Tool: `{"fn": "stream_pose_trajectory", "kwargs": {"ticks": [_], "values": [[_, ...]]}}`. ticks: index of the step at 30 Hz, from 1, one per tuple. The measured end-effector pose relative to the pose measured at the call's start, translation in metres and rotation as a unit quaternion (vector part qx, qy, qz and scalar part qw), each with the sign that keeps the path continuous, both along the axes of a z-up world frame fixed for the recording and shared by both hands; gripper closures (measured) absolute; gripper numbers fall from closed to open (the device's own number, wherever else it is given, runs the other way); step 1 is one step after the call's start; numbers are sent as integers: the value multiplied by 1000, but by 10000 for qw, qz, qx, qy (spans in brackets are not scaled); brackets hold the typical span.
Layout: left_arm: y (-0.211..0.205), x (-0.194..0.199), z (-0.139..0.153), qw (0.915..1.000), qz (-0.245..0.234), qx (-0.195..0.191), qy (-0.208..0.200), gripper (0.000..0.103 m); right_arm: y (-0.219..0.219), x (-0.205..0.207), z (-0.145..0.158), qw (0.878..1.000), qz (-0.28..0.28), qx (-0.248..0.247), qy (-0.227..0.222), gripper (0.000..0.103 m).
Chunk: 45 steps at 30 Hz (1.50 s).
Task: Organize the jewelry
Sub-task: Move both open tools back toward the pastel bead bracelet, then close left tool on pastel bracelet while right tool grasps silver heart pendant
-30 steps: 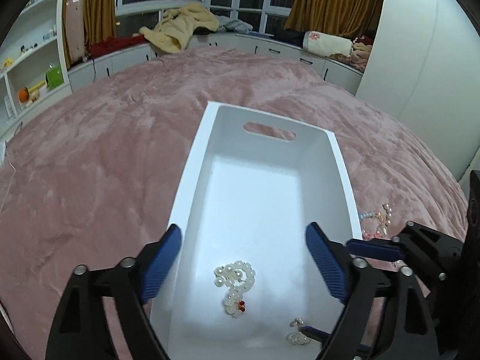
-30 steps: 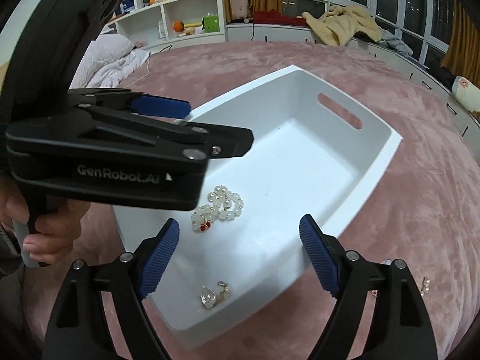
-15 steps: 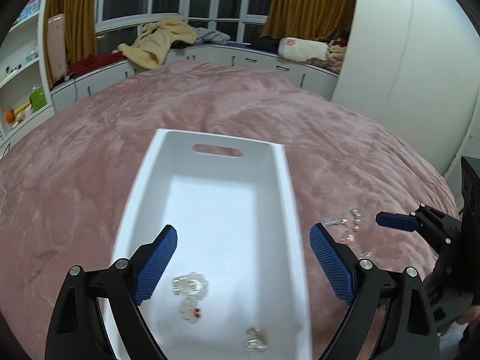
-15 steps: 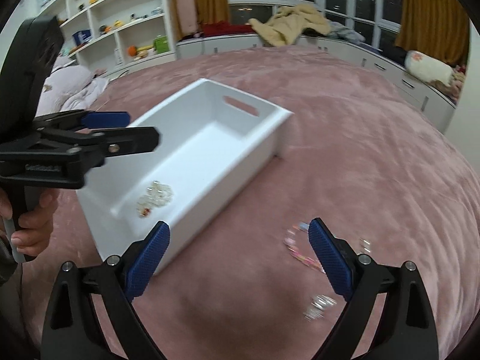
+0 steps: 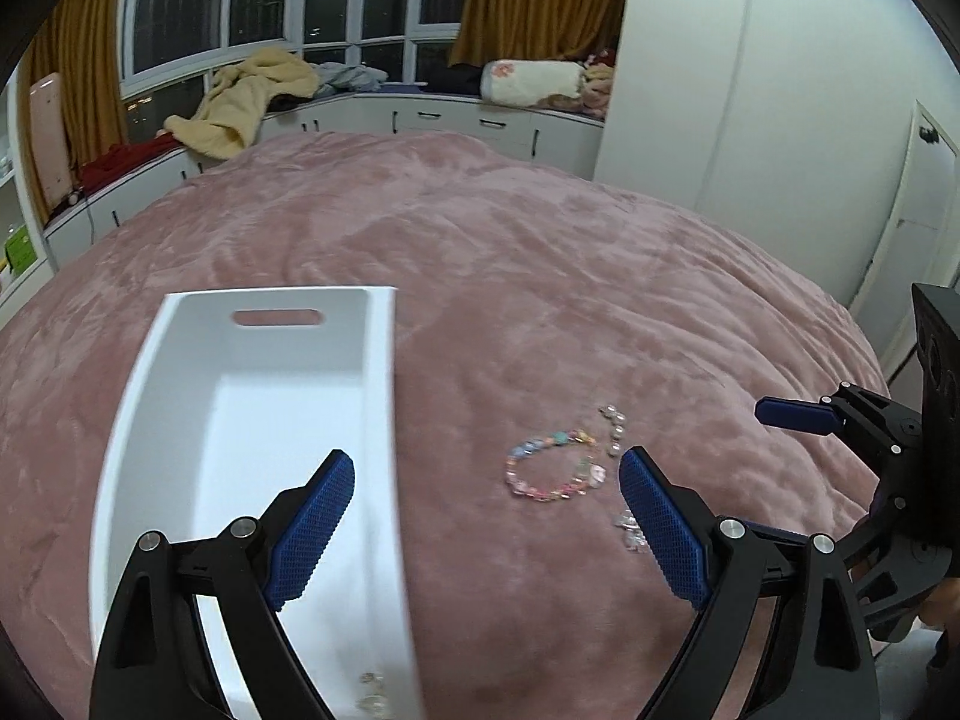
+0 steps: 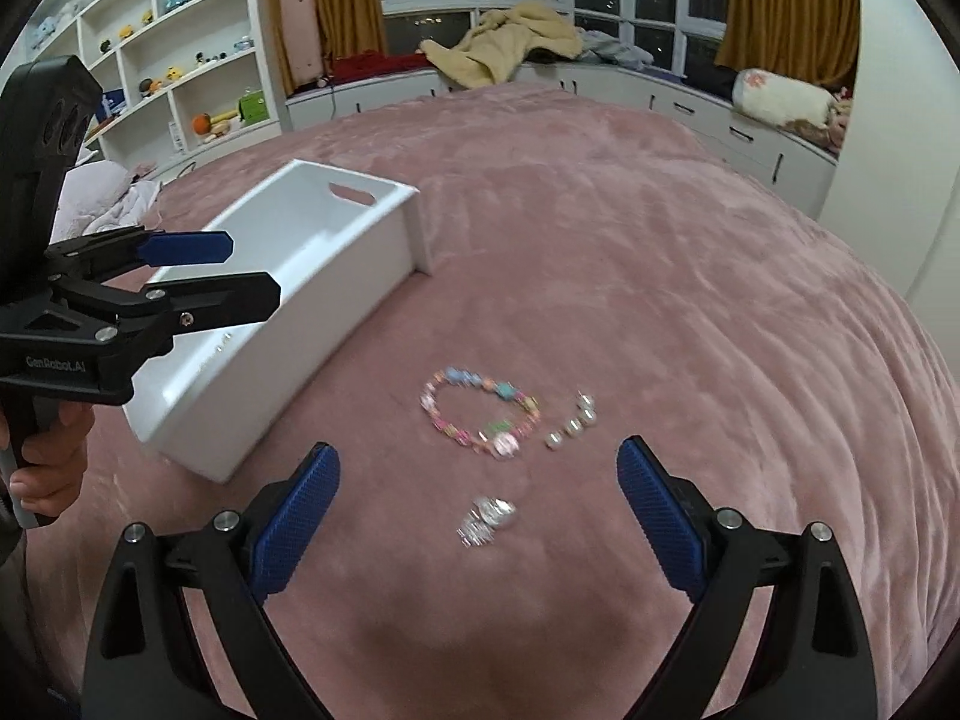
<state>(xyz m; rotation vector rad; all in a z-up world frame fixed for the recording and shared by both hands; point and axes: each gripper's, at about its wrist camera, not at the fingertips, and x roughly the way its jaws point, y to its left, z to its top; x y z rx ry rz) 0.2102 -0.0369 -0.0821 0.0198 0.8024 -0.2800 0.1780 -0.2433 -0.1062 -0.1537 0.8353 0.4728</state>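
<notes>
Bracelet of pastel beads (image 6: 480, 414) lies on pink bed (image 6: 660, 276), right of white plastic bin (image 6: 288, 276); right gripper (image 6: 477, 531) nearer, dead ahead. Both jaws open, empty.

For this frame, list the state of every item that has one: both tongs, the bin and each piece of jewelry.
Left tongs: open, empty.
Right tongs: open, empty.
White plastic bin with handle slot: upright on the pink plush bedspread, a small pale piece inside.
Pastel beaded bracelet: on the bedspread, outside the bin.
Pearl strand: beside the bracelet.
Silver piece: on the bedspread between the right tongs.
</notes>
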Motion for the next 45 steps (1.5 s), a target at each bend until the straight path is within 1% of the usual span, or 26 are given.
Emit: {"fn": "stream_pose_trajectory", "kwargs": {"ticks": [3, 5, 9, 14, 17, 19, 20, 21, 22, 26, 28, 30, 31, 32, 34, 35, 36, 37, 40, 41, 42, 44, 45], "values": [[-18, 2, -8, 9999, -83, 22, 63, 12, -10, -3, -10, 10000, -36, -26, 60, 11], [-28, 7, -15, 9999, -69, 114, 81, 12, -12, -5, -16, 9999, -29, -36, 89, 11], [-47, 16, -36, 9994, -95, 235, 254, 12, -15, -1, -30, 9997, 13, -104, 214, 11], [-66, 28, -60, 9986, -132, 330, 396, 12, -13, 4, -46, 9992, 174, -171, 322, 22], [-74, 41, -77, 9976, -104, 434, 526, 13, -7, 9, -59, 9983, 270, -162, 493, 26], [-79, 50, -90, 9969, -24, 522, 595, 15, -4, 13, -68, 9978, 265, -202, 580, 27], [-80, 54, -95, 9966, 63, 587, 569, 17, -3, 16, -72, 9976, 230, -157, 638, 28], [-81, 56, -96, 9966, 125, 615, 526, 20, -4, 18, -75, 9975, 197, -107, 666, 30], [-81, 59, -98, 9964, 238, 678, 450, 20, -5, 21, -77, 9975, 147, -65, 682, 33], [-79, 65, -101, 9943, 675, 797, 233, 21, -3, 29, -79, 9974, 83, 171, 695, 35], [-79, 70, -105, 9936, 687, 855, 261, 21, 3, 32, -84, 9972, 103, 84, 740, 36], [-80, 76, -113, 9902, 785, 1112, 299, 21, 6, 35, -90, 9967, 127, 18, 798, 37], [-80, 79, -116, 9887, 851, 1201, 285, 21, 7, 36, -93, 9964, 129, -6, 837, 39], [-78, 80, -118, 9882, 892, 1210, 304, 21, 7, 37, -95, 9962, 132, -12, 861, 42], [-75, 86, -126, 9884, 872, 1143, 485, 29, 9, 38, -98, 9961, 144, -63, 871, 47], [-75, 89, -130, 9886, 839, 1109, 569, 38, 10, 39, -99, 9960, 173, -92, 873, 57], [-74, 91, -134, 9892, 780, 1050, 666, 47, 12, 38, -101, 9956, 245, -136, 894, 63], [-73, 91, -137, 9898, 725, 986, 733, 51, 15, 38, -103, 9951, 310, -173, 924, 69], [-75, 87, -138, 9905, 650, 1019, 663, 64, 16, 38, -104, 9946, 365, -158, 963, 75], [-75, 86, -138, 9899, 677, 1077, 618, 76, 14, 40, -102, 9944, 341, -85, 992, 79], [-76, 84, -138, 9897, 693, 1097, 606, 81, 13, 41, -101, 9946, 324, -64, 983, 83], [-76, 80, -134, 9913, 648, 985, 578, 81, 10, 41, -98, 9953, 276, -30, 924, 84], [-75, 79, -132, 9918, 630, 958, 561, 89, 9, 42, -96, 9955, 257, -11, 912, 84]]}}
